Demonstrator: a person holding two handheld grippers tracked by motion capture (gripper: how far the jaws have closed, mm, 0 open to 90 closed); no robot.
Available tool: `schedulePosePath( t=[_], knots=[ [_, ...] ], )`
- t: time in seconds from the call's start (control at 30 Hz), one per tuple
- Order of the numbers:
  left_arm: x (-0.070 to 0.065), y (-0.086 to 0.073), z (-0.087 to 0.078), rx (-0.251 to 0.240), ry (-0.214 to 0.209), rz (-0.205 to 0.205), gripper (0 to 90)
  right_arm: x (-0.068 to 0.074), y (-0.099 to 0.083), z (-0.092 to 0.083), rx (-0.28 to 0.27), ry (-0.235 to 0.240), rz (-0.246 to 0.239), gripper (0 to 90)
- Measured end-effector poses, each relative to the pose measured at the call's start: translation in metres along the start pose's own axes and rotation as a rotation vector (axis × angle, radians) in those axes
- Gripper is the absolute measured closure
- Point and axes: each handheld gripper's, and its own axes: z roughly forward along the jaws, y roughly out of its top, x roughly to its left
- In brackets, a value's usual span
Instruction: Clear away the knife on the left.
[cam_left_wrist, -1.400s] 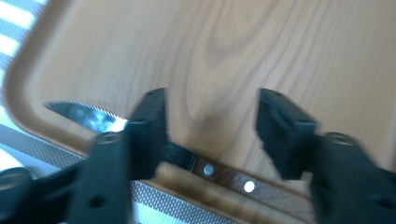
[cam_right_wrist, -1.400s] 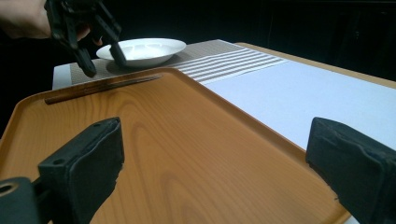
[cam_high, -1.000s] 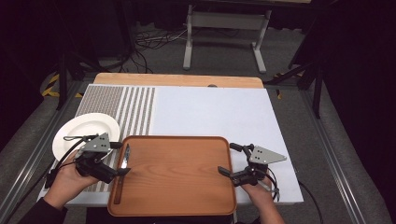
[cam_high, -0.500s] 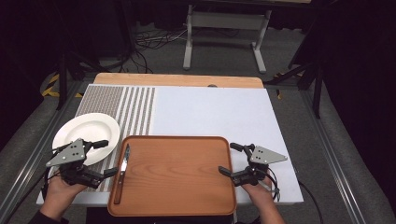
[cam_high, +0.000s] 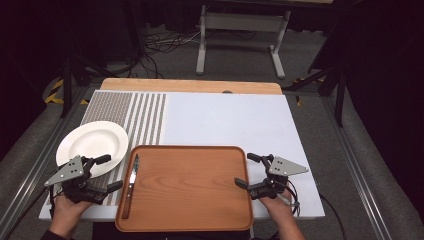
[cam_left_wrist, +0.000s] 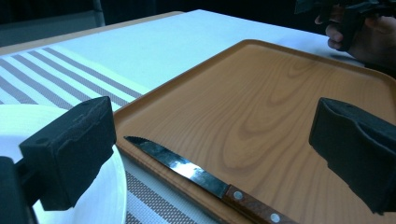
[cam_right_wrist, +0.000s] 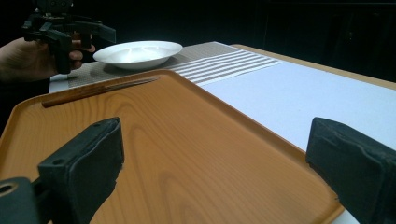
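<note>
Two grippers are sitting low at the near edge of the table as I am watching from afar. My left gripper (cam_high: 106, 173) is resting in the person's left hand (cam_high: 66, 212) just outside the left rim of the rectangular wooden-brown serving tray (cam_high: 200, 200), its grey three-cornered plate tilting up and to the left. Its jaws are pointing toward the tray, and they have just been opening; they are standing wide apart with nothing between the pads. In the left gripper view I am seeing the steel knife with the riveted brown wooden handle (cam_left_wrist: 205, 179) lying beyond those parted black jaws, its blade near the tray's rim and clear of both pads.

That knife (cam_high: 130, 182) is lying flat inside the tray along its left wall, tip pointing away from the person, handle toward the near edge. The round white ceramic plate (cam_high: 92, 145) is sitting on the striped grey-and-white placemat (cam_high: 145, 117), just beside the tray's far left corner and close to the left gripper's upper jaw.

My right gripper (cam_high: 248, 171) is being held in the right hand (cam_high: 276, 209) at the tray's right rim, jaws aiming left across the tray and spread wide, gripping nothing. The right gripper view is showing bare tray wood between them.
</note>
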Motion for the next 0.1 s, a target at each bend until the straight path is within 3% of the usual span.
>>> schedulePosePath(
  t=[0.1],
  knots=[
    [0.0003, -0.0005, -0.0015, -0.006, 0.001, 0.005, 1.5, -0.0003, -0.0007, -0.0015, -0.002, -0.003, 0.003, 4.9]
  ],
)
